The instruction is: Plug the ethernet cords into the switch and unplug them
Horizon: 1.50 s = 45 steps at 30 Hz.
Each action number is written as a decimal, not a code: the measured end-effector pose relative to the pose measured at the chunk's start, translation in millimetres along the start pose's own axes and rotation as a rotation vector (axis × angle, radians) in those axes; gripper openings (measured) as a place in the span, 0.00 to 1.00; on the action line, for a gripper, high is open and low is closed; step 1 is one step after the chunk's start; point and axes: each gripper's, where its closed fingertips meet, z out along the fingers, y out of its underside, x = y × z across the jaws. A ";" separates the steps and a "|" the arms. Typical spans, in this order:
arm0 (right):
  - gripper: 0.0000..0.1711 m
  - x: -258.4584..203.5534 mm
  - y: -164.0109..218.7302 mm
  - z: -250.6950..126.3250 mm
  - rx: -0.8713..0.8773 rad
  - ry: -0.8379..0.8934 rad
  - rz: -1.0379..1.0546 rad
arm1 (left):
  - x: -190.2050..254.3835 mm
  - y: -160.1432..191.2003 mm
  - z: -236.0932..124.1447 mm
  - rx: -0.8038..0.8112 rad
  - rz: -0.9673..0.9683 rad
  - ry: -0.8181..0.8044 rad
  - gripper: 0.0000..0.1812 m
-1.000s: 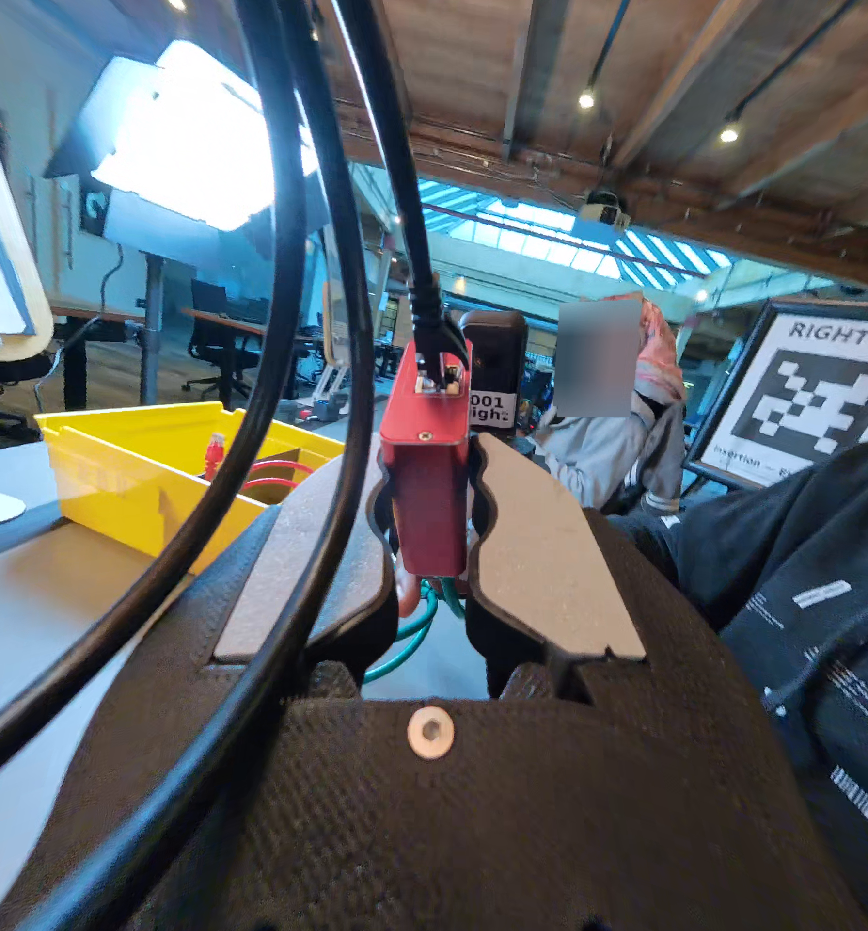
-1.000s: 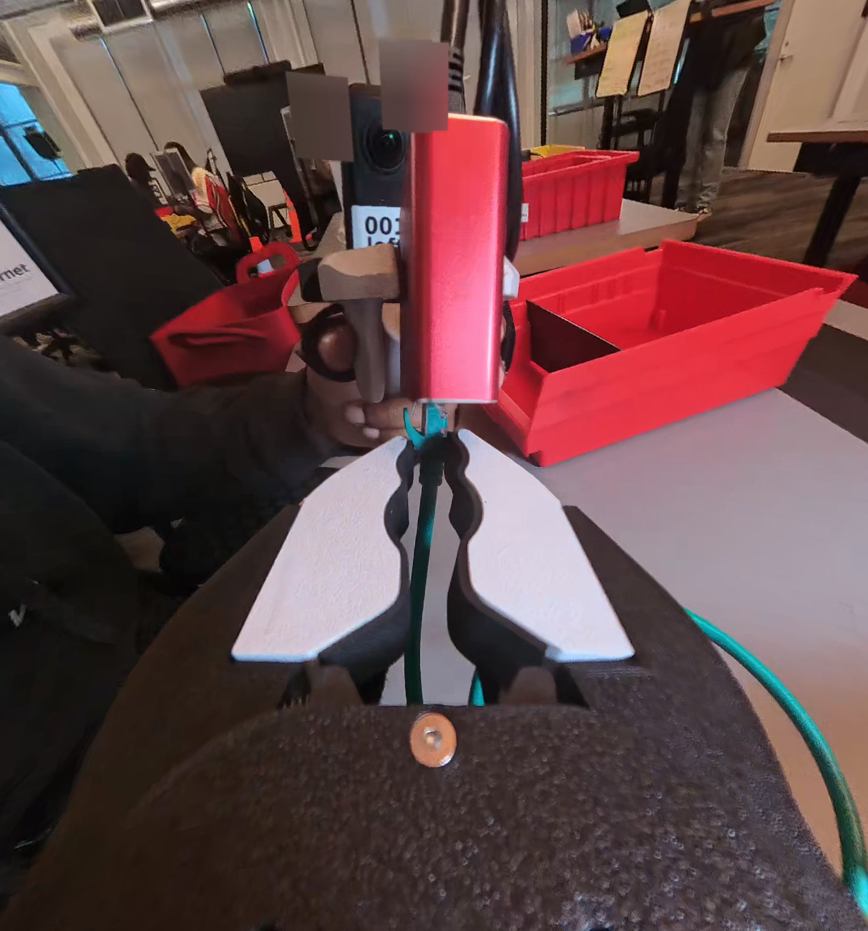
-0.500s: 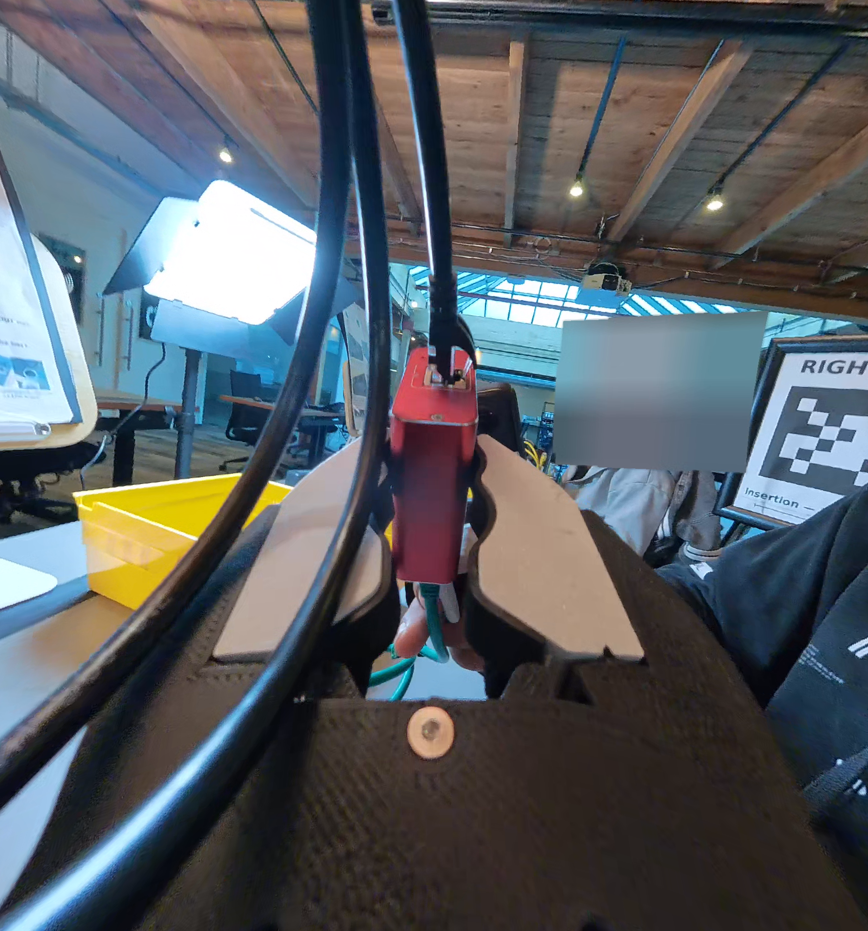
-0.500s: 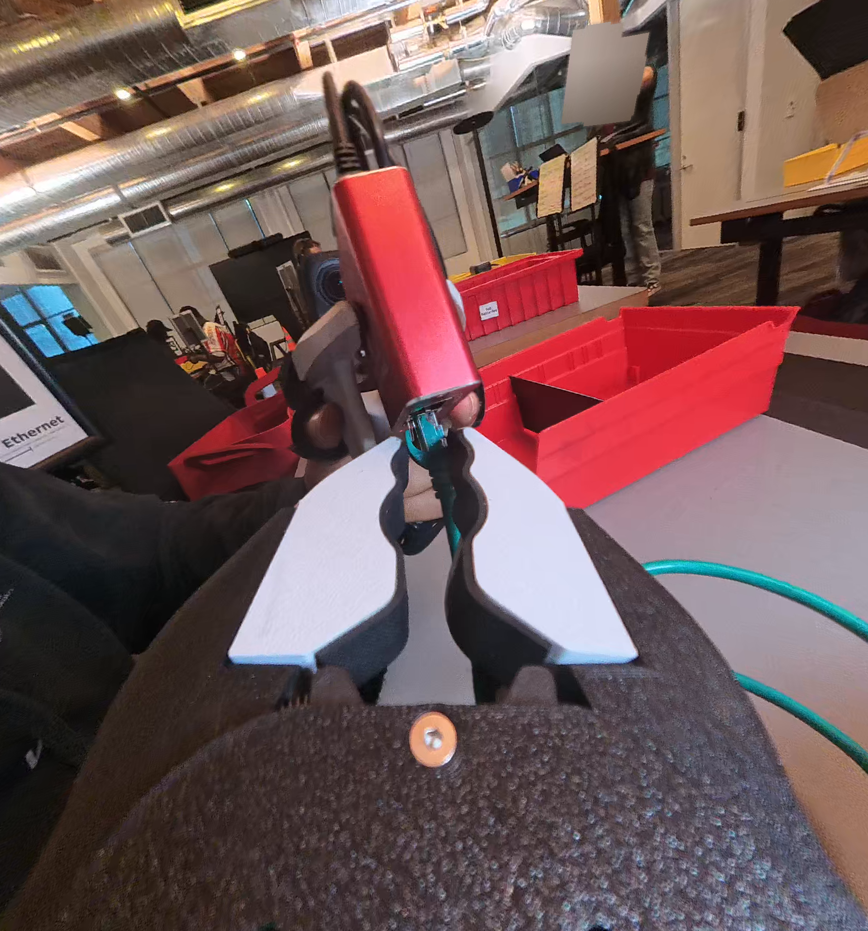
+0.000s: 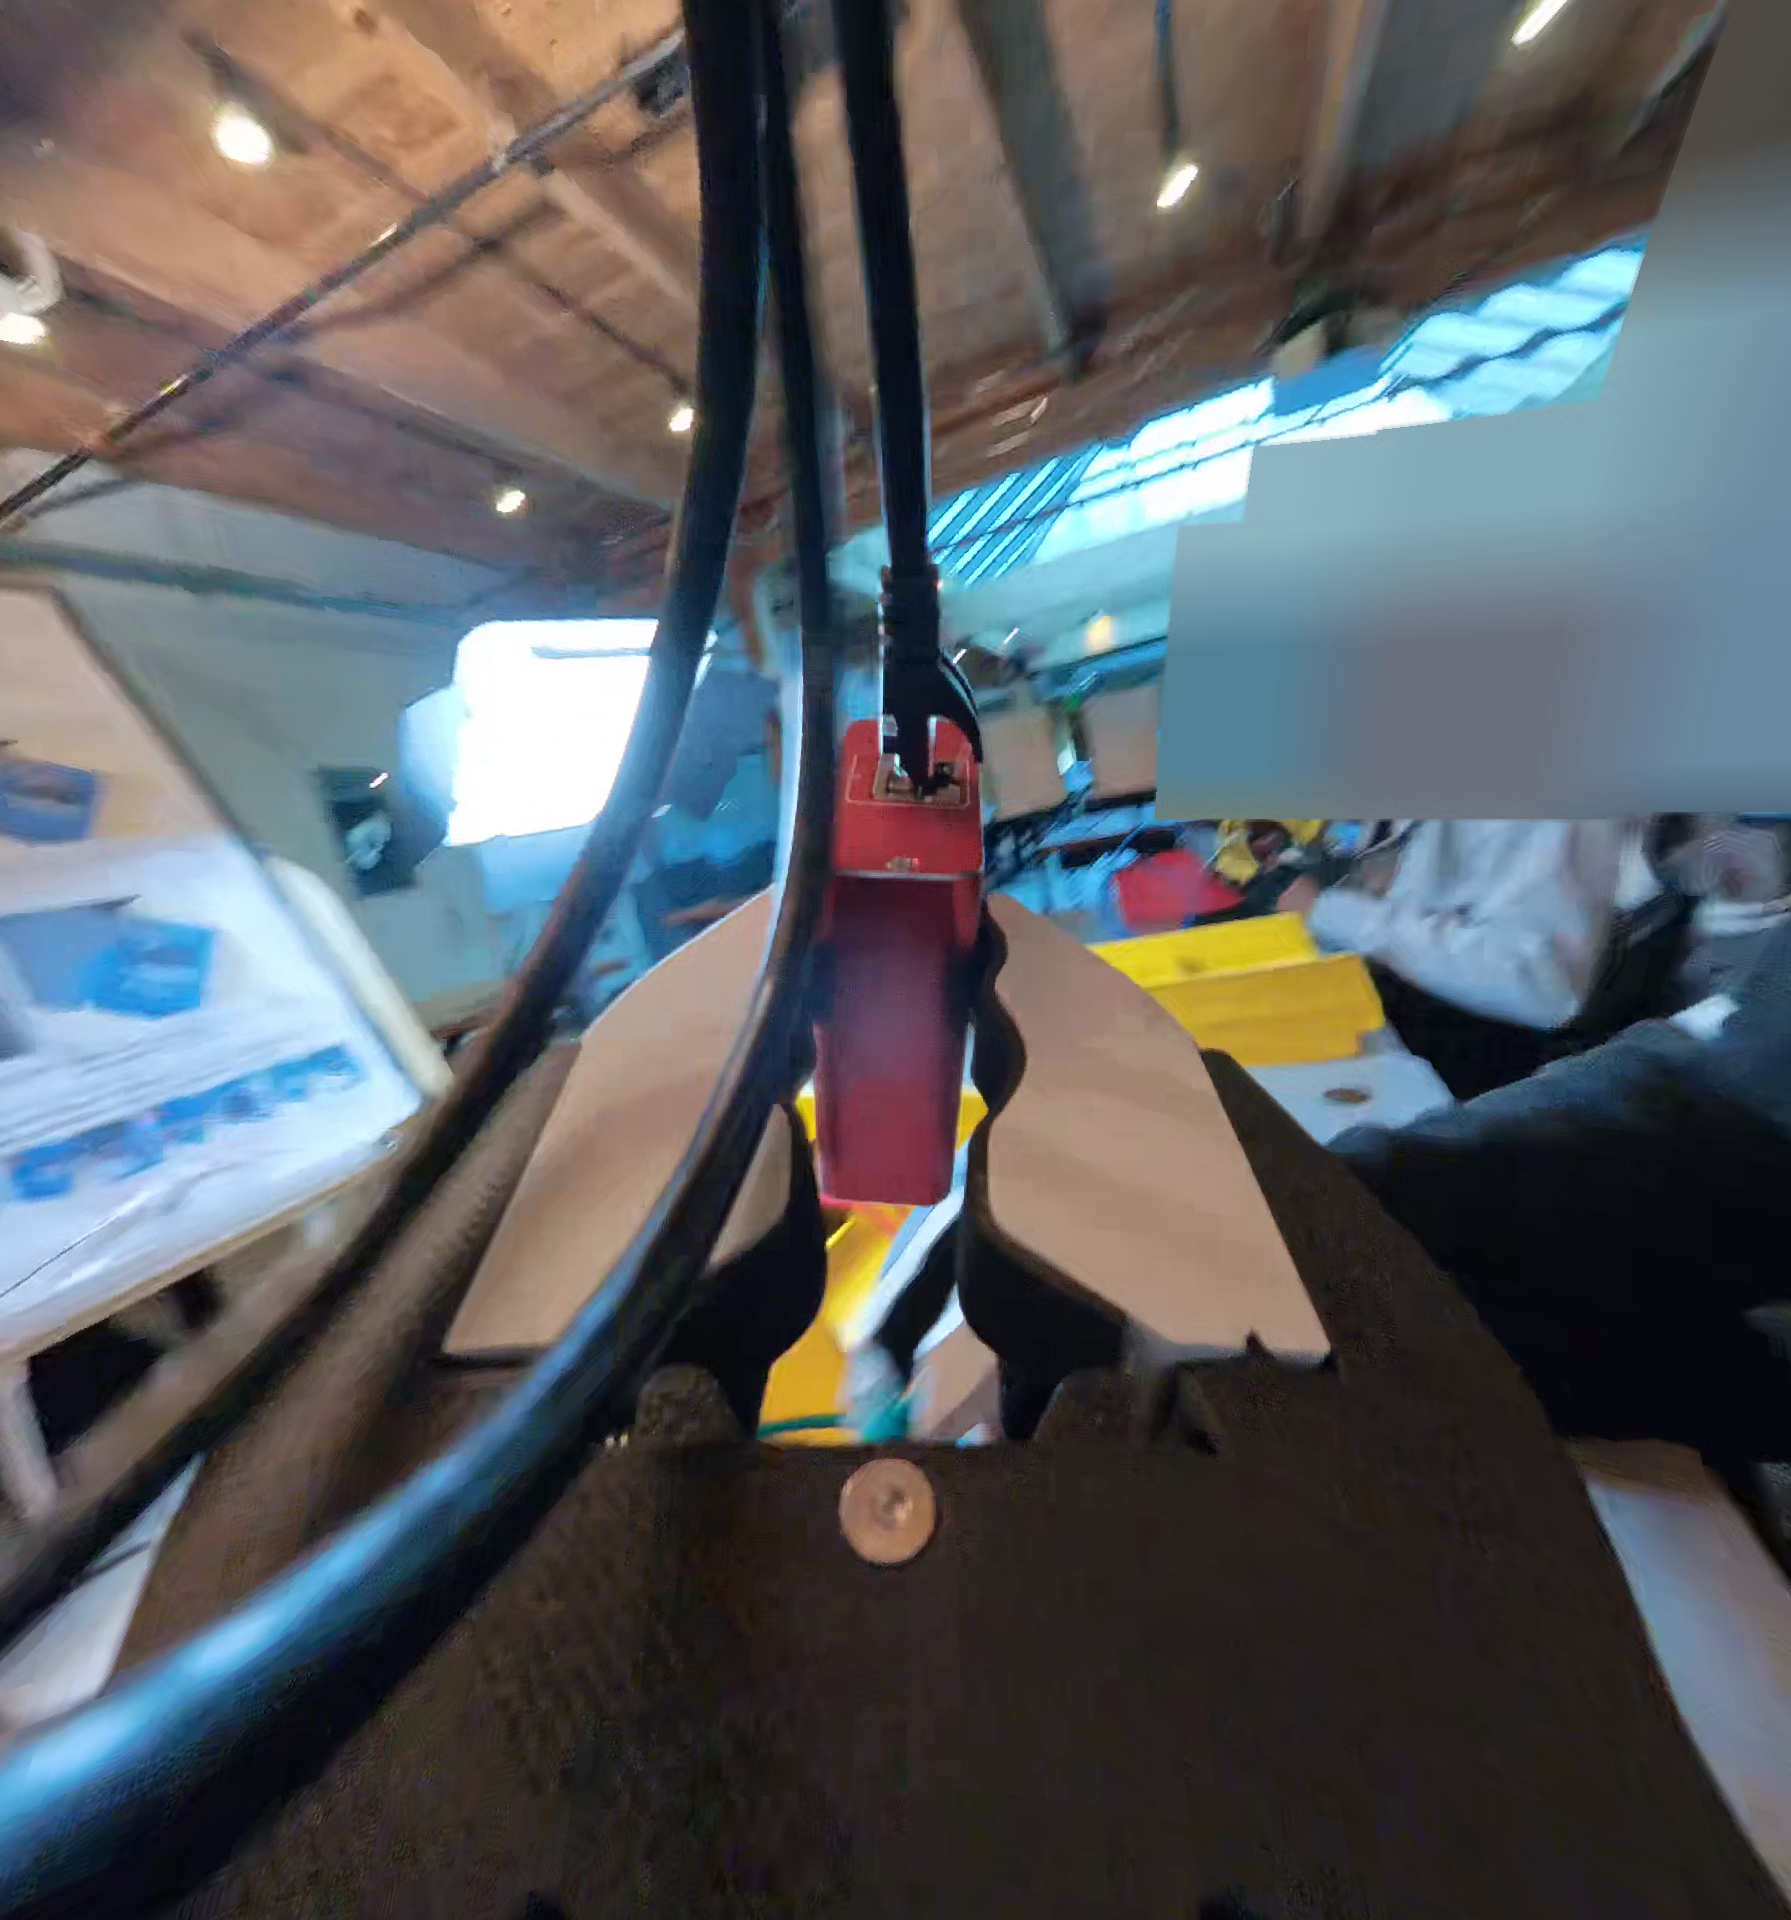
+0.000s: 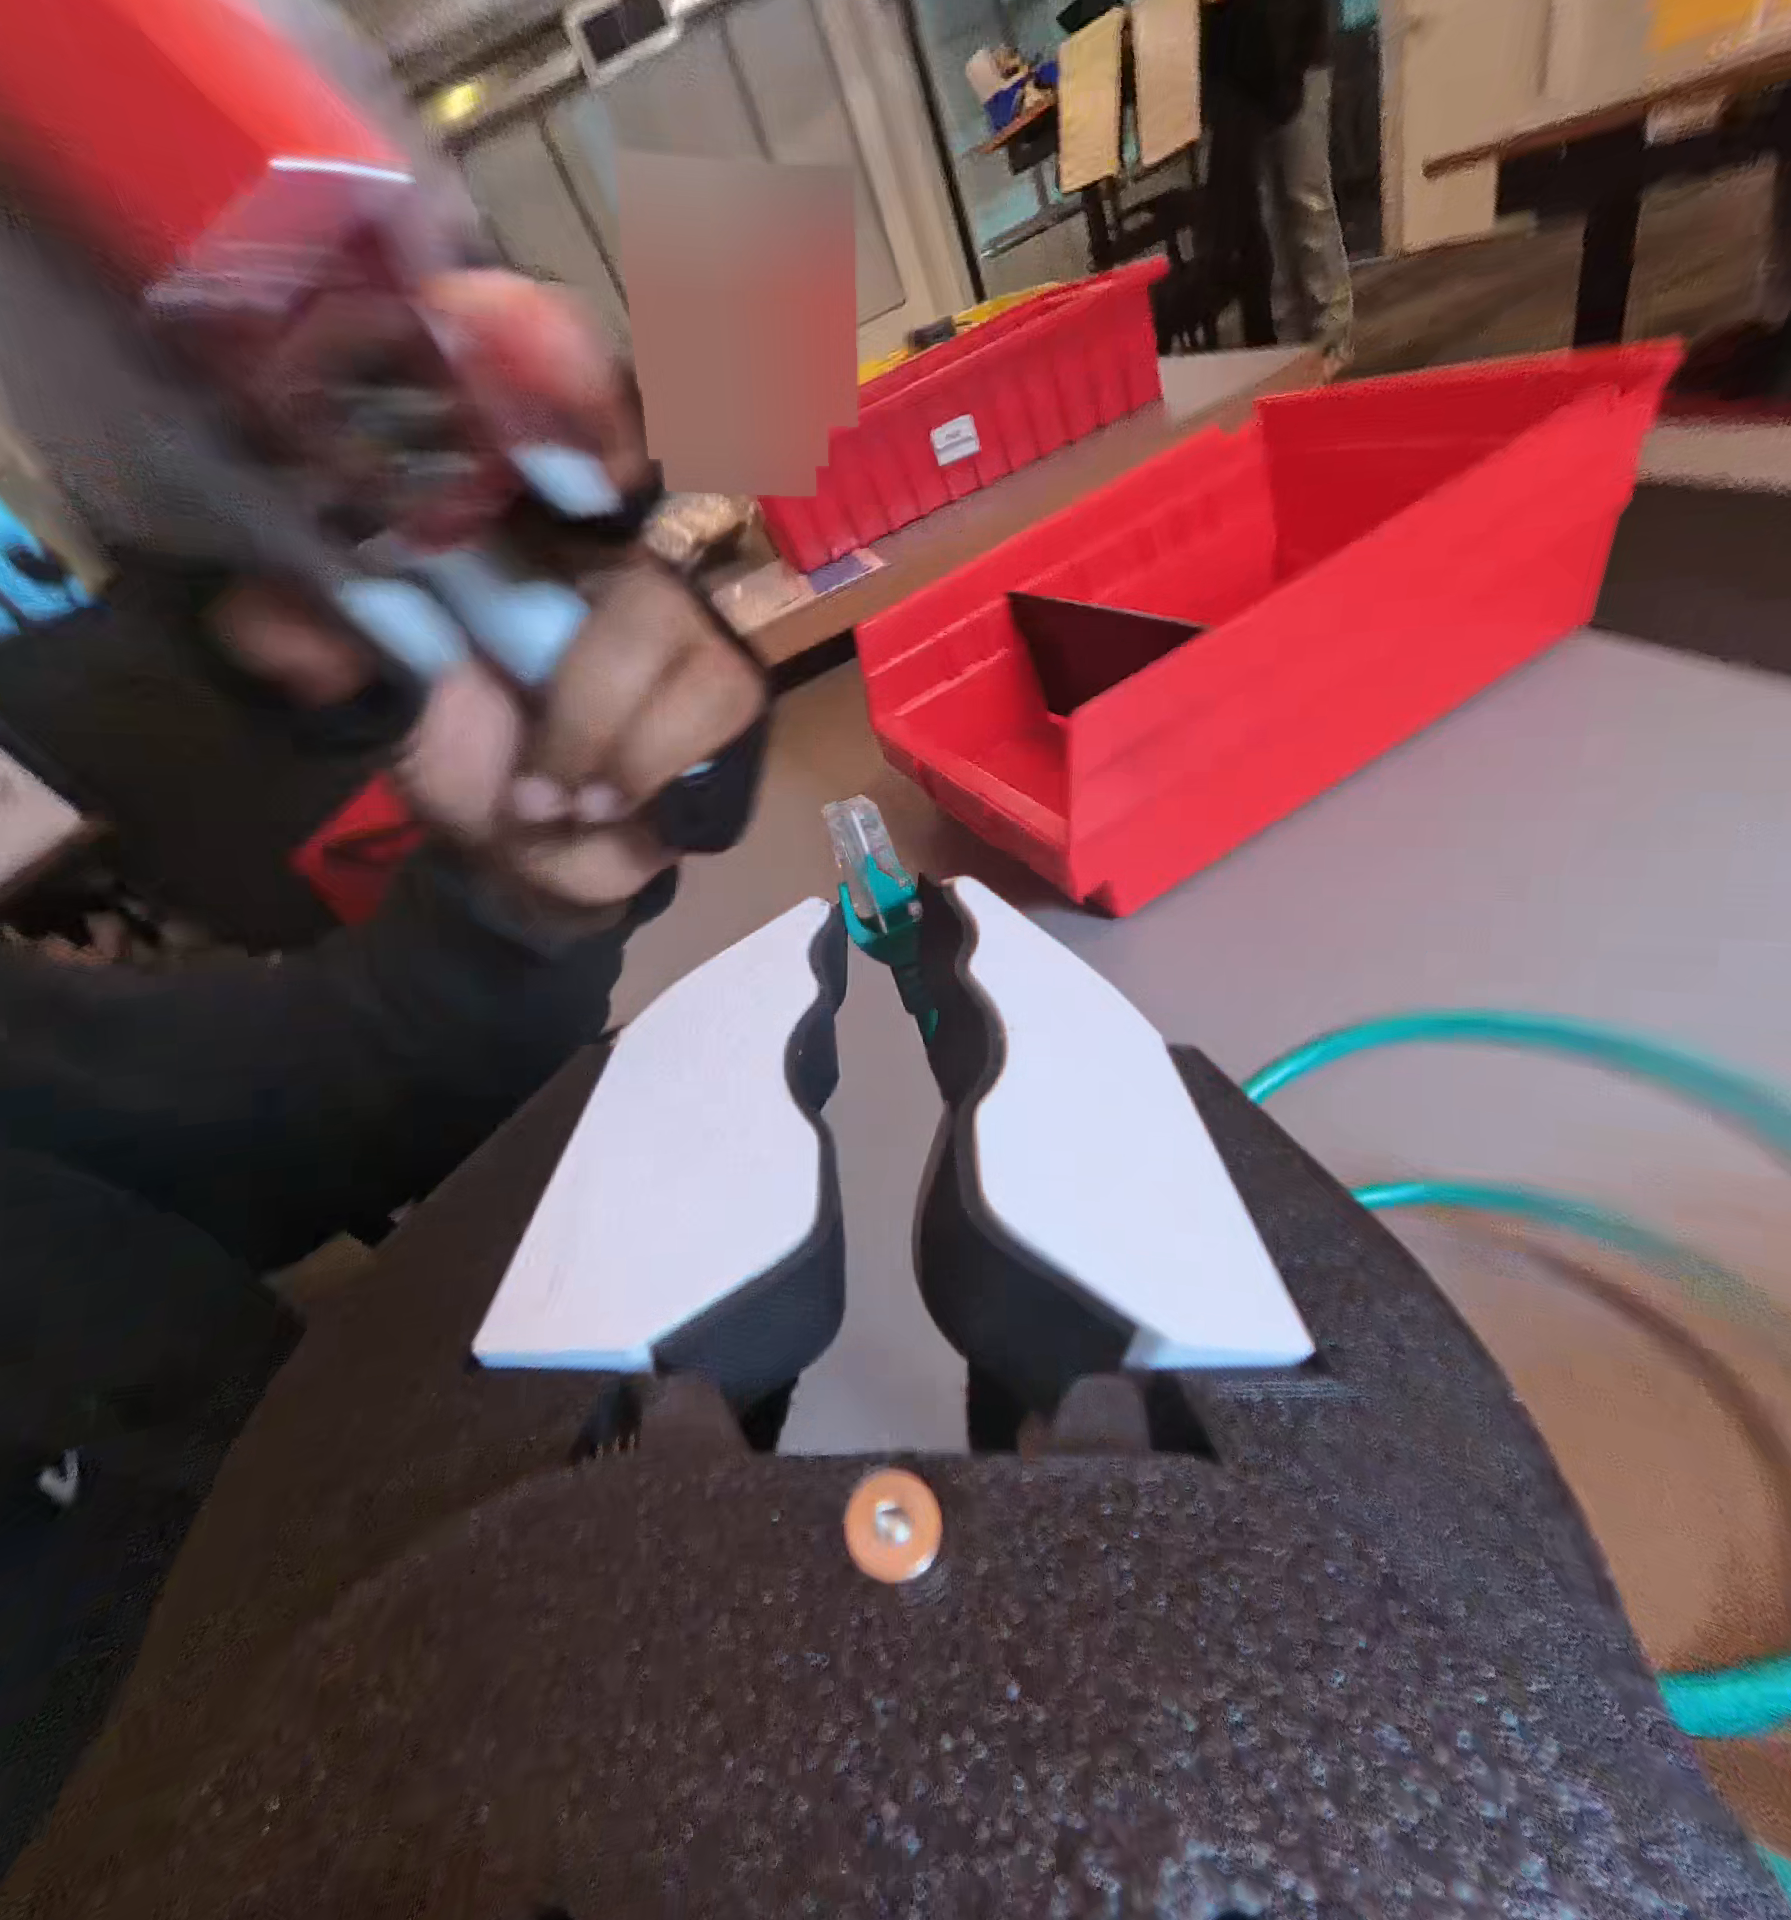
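Note:
My left gripper is shut on the red switch and holds it upright in the air. A black cord is plugged into the switch's top end, and its loops hang across the left of this view. My right gripper is shut on the green ethernet cord's boot. The cord's clear plug sticks out past the fingertips, free in the air. In the right wrist view the switch is a blur at the upper left, apart from the plug, above the hand on the left gripper.
A red bin with a black divider stands on the grey table, and a second red bin stands behind it. Green cord loops lie at the right. A yellow bin and a sign board flank the left gripper.
The green plug has come out of the switch's lower end. The left gripper has swung the switch up and away to the left, and both views have shifted with blur.

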 end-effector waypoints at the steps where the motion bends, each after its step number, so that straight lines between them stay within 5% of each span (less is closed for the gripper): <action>1: 0.08 -16.6 -7.4 -4.9 -0.008 -0.019 -0.060 | -9.5 7.1 -4.1 -0.050 -0.021 -0.023 0.14; 6: 0.08 -40.2 -82.4 -73.0 0.025 0.028 -0.174 | -42.6 47.6 -28.0 -0.177 -0.234 -0.084 0.15; 13: 0.08 33.3 -155.6 -136.2 -0.049 0.369 -0.303 | -46.0 93.7 -22.2 -0.279 -0.326 -0.104 0.14; 21: 0.09 190.4 -49.6 -132.4 -0.363 0.600 -0.133 | -37.7 125.9 -16.5 -0.421 -0.388 -0.107 0.15; 23: 0.17 205.2 -35.5 -131.1 -0.399 0.651 -0.175 | -35.1 139.3 -18.4 -0.490 -0.440 -0.100 0.15; 29: 0.25 126.5 -67.4 -98.6 -0.239 0.424 -0.386 | -15.4 181.4 -26.4 -0.721 -0.578 -0.011 0.14; 34: 0.24 47.7 -6.8 -62.9 -0.475 0.051 -0.355 | 26.0 202.8 -33.0 -0.937 -0.551 0.162 0.15; 39: 0.19 40.8 1.6 -69.6 -0.644 0.343 -0.902 | 44.2 216.5 -50.2 -1.151 -0.470 0.218 0.14; 45: 0.22 17.3 55.8 -62.4 -0.979 0.217 -1.210 | 53.9 214.1 -53.0 -1.321 -0.358 0.337 0.15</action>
